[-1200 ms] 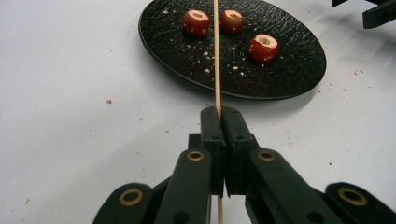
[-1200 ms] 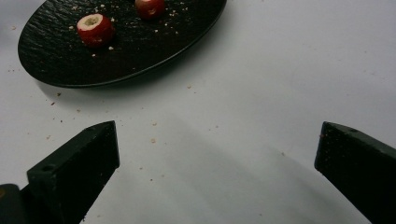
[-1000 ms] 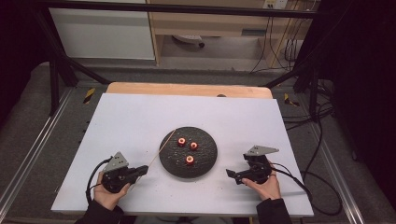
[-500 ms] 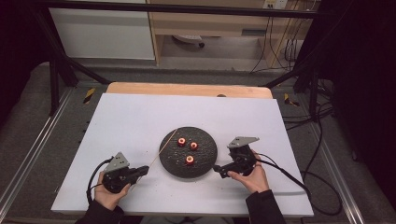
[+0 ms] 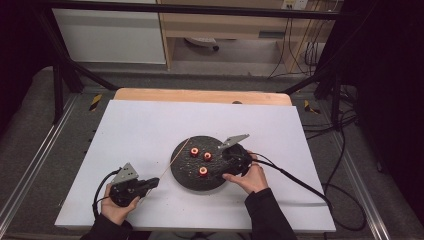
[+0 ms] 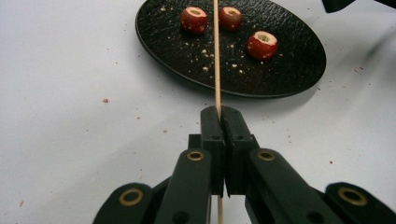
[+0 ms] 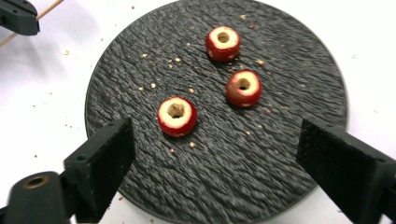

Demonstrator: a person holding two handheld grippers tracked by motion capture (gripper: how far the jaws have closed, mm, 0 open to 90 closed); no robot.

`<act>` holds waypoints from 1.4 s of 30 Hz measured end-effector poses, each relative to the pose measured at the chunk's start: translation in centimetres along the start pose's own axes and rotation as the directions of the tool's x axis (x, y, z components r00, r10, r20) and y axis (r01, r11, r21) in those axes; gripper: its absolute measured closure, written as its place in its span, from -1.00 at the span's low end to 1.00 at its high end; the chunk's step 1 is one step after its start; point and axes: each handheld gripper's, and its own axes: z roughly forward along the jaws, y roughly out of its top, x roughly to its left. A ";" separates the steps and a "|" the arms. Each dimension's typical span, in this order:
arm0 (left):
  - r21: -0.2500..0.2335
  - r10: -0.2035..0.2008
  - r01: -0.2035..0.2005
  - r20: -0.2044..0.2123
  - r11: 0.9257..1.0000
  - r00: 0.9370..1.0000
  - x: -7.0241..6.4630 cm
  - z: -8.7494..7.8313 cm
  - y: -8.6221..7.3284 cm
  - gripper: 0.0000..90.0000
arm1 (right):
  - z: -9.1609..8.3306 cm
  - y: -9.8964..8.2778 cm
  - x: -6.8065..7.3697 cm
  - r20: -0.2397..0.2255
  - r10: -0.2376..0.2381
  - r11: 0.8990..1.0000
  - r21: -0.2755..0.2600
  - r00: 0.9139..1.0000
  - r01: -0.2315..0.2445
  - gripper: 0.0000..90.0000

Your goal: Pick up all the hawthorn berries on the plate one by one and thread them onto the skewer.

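Holding 3 cored fruits (image 7: 177,116) | black plate (image 7: 280,154) | crumbs scattered

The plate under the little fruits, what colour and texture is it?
The plate is black with a rough, rippled surface, clearest in the right gripper view.

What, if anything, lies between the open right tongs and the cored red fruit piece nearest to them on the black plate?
Nothing visible does. In the right gripper view the right tongs stand open over the black plate, and only bare plate with crumbs lies before the nearest fruit piece. The other two fruit pieces sit farther off.
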 end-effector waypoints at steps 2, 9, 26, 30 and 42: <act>0.001 0.003 -0.003 -0.001 1.000 1.000 0.0 0.0 0.0 0.96 | 0.5 0.4 0.1 -0.010 -0.005 1.000 0.018 1.000 0.005 -0.65; 0.005 0.003 -0.003 -0.002 1.000 1.000 0.0 0.1 0.0 0.96 | 1.8 1.7 0.9 -0.047 -0.033 0.996 0.083 0.998 0.037 -0.47; 0.015 0.011 -0.011 -0.002 1.000 1.000 -0.1 0.3 0.0 0.96 | 4.7 3.0 1.0 -0.125 -0.063 0.973 0.213 0.990 0.089 0.01; 0.016 0.013 -0.012 -0.002 1.000 1.000 -0.1 0.3 0.0 0.96 | 5.1 3.2 1.1 -0.126 -0.086 0.964 0.240 0.988 0.114 0.11; 0.020 0.019 -0.019 -0.003 1.000 1.000 -0.1 0.3 0.0 0.96 | 5.8 3.2 0.9 -0.149 -0.086 0.953 0.277 0.985 0.125 0.33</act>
